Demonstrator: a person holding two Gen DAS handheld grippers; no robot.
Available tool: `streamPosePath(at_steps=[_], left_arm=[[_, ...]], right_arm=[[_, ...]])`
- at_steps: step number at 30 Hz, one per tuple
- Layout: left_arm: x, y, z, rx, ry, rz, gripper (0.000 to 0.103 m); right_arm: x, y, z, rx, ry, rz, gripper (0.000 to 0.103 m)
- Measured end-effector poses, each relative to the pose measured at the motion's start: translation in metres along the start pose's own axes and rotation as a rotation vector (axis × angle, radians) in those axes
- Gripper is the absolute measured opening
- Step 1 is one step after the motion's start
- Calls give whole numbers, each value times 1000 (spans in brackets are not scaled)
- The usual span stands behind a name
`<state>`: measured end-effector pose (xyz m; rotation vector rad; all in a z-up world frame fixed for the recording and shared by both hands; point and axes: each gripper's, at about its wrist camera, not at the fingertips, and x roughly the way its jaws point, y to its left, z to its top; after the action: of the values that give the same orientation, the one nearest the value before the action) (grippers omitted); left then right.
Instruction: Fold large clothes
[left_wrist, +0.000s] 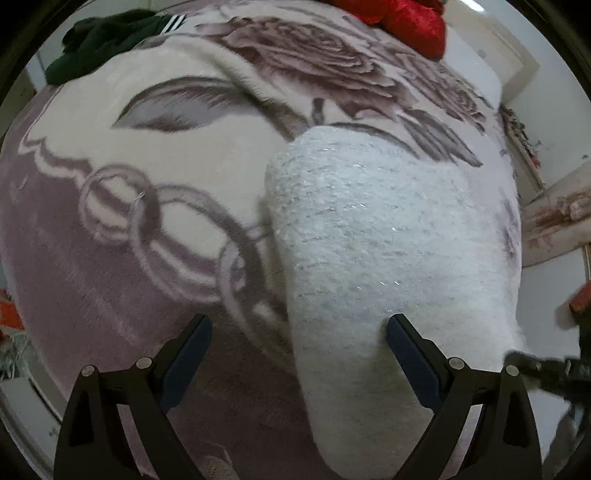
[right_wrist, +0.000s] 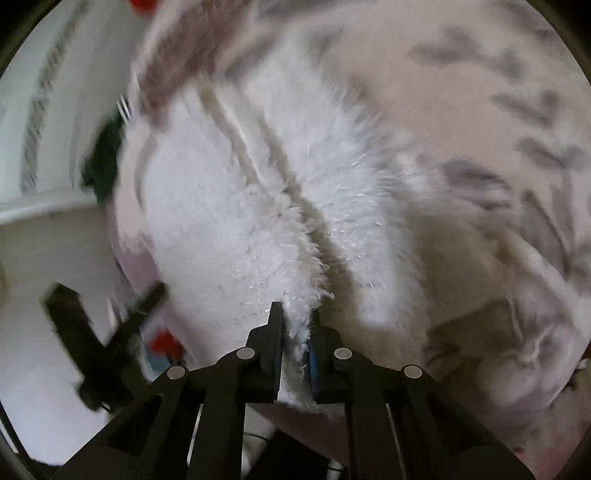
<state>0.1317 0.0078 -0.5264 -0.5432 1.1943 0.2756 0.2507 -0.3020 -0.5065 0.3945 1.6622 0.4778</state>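
A fluffy white garment (left_wrist: 376, 258) lies in a long folded shape on a bed covered by a mauve and cream floral blanket (left_wrist: 129, 229). My left gripper (left_wrist: 299, 328) is open above the bed, its right finger over the garment's near part, holding nothing. My right gripper (right_wrist: 295, 325) is shut on a bunched edge of the white garment (right_wrist: 229, 221), which stretches away from the jaws with folds in it. The right gripper also shows blurred at the right edge of the left wrist view (left_wrist: 546, 369). The left gripper shows blurred in the right wrist view (right_wrist: 99, 339).
A dark green garment with white stripes (left_wrist: 99, 40) lies at the far left of the bed. A red cushion (left_wrist: 406, 22) sits at the far edge. White floor (left_wrist: 546, 295) and a patterned rug (left_wrist: 554, 225) lie to the right of the bed.
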Motion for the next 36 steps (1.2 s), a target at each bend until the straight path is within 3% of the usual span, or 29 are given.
streamPosePath(at_steps=[1, 4, 5, 8, 10, 11, 12, 15, 17, 19, 20, 22, 25, 27, 28, 29, 31, 33, 36], left_arm=[[3, -3, -1, 8, -1, -9, 98], [12, -10, -1, 30, 2, -10, 98], [12, -9, 2, 35, -12, -8, 98], [13, -4, 8, 35, -17, -8, 98], [15, -1, 10, 32, -9, -20, 98], [15, -1, 10, 35, -9, -23, 98], [14, -2, 10, 40, -12, -20, 98], [12, -5, 10, 48, -17, -15, 98], [12, -6, 11, 45, -18, -23, 98], [12, -8, 12, 48, -20, -19, 98], [12, -9, 13, 52, -22, -16, 98], [13, -10, 13, 52, -17, -21, 98], [9, -11, 15, 25, -19, -98, 98], [6, -19, 15, 38, -24, -115, 98], [6, -24, 16, 54, -23, -112, 98], [7, -29, 16, 71, -21, -101, 98], [13, -35, 17, 100, -16, -82, 98], [24, -35, 18, 106, 10, -97, 99], [33, -39, 22, 99, 38, -125, 99]], right_arm=[[1, -7, -8, 30, 3, -18, 10], [39, -21, -13, 43, 174, -97, 12], [40, -16, -5, 17, 192, -105, 12], [13, 14, 29, -84, 90, -85, 17], [-2, 30, 49, -124, 12, -47, 40], [-2, 38, 64, -148, -14, -27, 59], [4, 44, 79, -168, -25, -24, 63], [50, 52, 122, -176, 42, -23, 63], [94, 52, 141, -182, 146, -31, 63], [104, 60, 138, -168, 167, 18, 40], [98, 68, 133, -189, 169, 28, 17], [64, 80, 121, -186, 76, 64, 14], [0, 83, 109, -116, -77, 69, 12], [-13, 82, 106, -127, -144, -38, 12], [-6, 77, 110, -143, -145, -145, 12], [4, 72, 114, -134, -133, -188, 12], [41, 58, 125, -121, -63, -283, 12], [95, 57, 130, -197, 25, -429, 13], [139, 69, 123, -342, 21, -611, 15]])
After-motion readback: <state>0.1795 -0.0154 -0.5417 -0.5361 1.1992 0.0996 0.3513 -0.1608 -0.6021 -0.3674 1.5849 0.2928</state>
